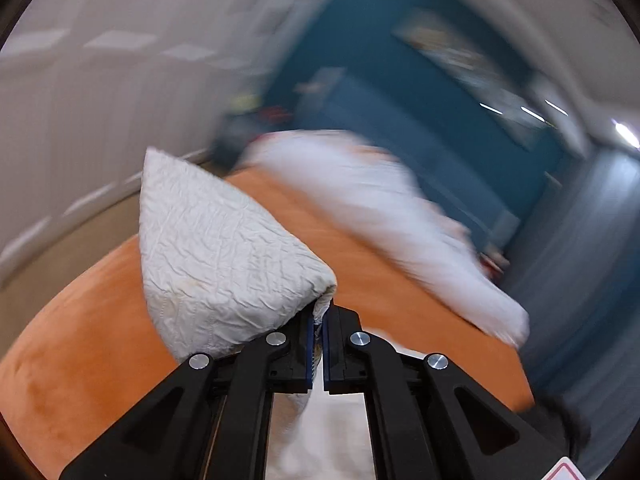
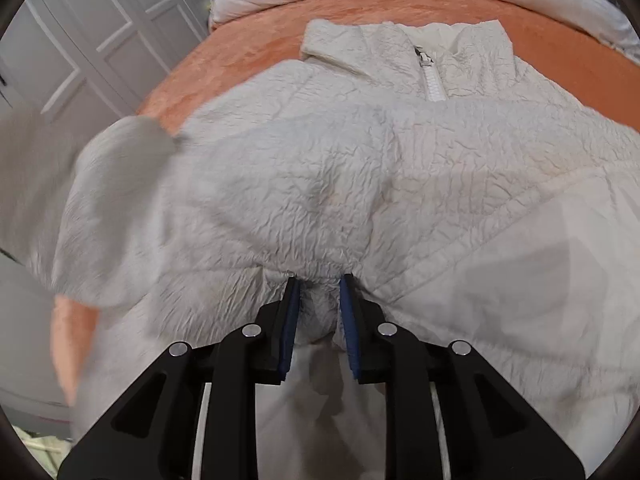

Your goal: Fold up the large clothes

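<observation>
Both tools (image 1: 318, 312) (image 2: 319, 280) pinch crinkled, quilted white jacket (image 2: 360, 168) on orange velvet (image 2: 240, 52).

Motion blur smears the white duvet (image 1: 400, 232) and the teal wall (image 1: 400, 92) behind the bed in the left wrist view. In the right wrist view, a sleeve (image 2: 116, 184) of the white jacket (image 2: 400, 184) dissolves into blur at left, the jacket's lower part runs off the frame, and folds hide the zipper (image 2: 434, 84) below the collar.
</observation>
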`<state>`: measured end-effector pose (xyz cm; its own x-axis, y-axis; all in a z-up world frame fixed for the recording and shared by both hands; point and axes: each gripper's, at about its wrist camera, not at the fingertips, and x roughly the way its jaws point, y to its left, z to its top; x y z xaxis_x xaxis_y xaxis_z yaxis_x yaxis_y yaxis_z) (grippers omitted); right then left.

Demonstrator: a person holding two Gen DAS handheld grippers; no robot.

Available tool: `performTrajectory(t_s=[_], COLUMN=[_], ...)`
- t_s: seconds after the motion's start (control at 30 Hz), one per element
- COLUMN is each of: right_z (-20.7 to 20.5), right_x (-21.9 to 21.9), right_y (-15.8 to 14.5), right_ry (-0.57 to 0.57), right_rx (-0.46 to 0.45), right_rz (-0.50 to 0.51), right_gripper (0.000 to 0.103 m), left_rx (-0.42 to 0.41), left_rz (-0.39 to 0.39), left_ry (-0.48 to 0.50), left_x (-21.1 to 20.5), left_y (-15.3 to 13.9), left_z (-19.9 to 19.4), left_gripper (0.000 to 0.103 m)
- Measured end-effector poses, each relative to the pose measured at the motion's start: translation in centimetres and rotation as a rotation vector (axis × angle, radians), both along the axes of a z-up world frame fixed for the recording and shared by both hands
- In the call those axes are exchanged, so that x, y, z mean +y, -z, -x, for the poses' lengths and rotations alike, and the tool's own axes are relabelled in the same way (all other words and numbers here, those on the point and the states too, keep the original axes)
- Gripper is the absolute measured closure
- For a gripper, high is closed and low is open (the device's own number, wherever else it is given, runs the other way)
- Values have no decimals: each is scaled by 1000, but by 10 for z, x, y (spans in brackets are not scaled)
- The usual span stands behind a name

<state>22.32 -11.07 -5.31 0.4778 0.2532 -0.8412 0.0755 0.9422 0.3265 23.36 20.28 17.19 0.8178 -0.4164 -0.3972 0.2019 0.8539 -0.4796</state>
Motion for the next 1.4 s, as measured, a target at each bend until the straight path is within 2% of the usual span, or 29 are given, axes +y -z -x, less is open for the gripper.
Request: performTrajectory(t_s=[0.03,0.1,0.17,0.2,0.23,0.27,0.3,0.33,0.4,0.47,0.5,0.6,0.63,0.77,0.9,1.0,1.07,1.13,1.2,1.23,1.27,1.33,1.4], right_z=[12,50,92,113,136,163,179,205,236,268,279,289,284,235,179,147,128,113,100,91,89,93,102], right_x=[-4,-20,-46,-63,-81,-103,-116,-136,-159,-182,-190,-202,-201,-195,-189,-189,-190,-189,-184,-177,-173,-170,-170], right_y=[-7,-27,-41,-45,-48,-49,-48,-47,-47,-49,-51,-54,-55,-56,-50,-44,-38,-27,-18,-21,-31,-65,-112], right_ry=[2,18,57,86,121,164,190,225,277,326,345,355,351,306,315,342,358,376,340,295,271,230,208], right_rx=[-23,-83,-122,-130,-133,-129,-121,-102,-81,-83,-86,-106,-113,-160,-156,-143,-128,-98,-71,-60,-93,-220,-374], right_rz=[-26,-58,-87,-105,-121,-128,-125,-117,-89,-72,-59,-62,-65,-93,-97,-131,-168,-201,-215,-177,-156,-164,-176], right_gripper=[81,72,69,69,68,67,67,67,65,60,59,57,56,51,50,49,44,44,80,94,98,99,99], left_rx=[-26,-42,8,40,84,140,187,209,223,253,270,313,327,342,356,369,393,419,433,428,417,397,380], left_rz=[-17,-50,-78,-100,-127,-165,-200,-234,-329,-375,-373,-363,-361,-380,-395,-373,-345,-330,-332,-336,-351,-360,-368], left_ry=[57,235,388,424,455,497,519,530,516,500,490,401,340,144,-13,-86,-115,-134,-147,-144,-147,-143,-144], left_x=[-28,-113,-194,-222,-254,-291,-319,-341,-360,-358,-350,-309,-286,-217,-160,-132,-119,-114,-120,-124,-131,-134,-139], left_y=[-12,-28,-13,-1,17,45,71,97,131,155,161,158,154,141,135,137,141,148,154,155,156,154,153], left_z=[6,26,42,48,56,66,79,95,114,135,141,141,135,104,73,60,44,31,20,17,10,1,-7], left_gripper=[103,103,101,101,89,65,57,53,53,53,53,51,49,48,48,48,48,48,48,48,48,48,48])
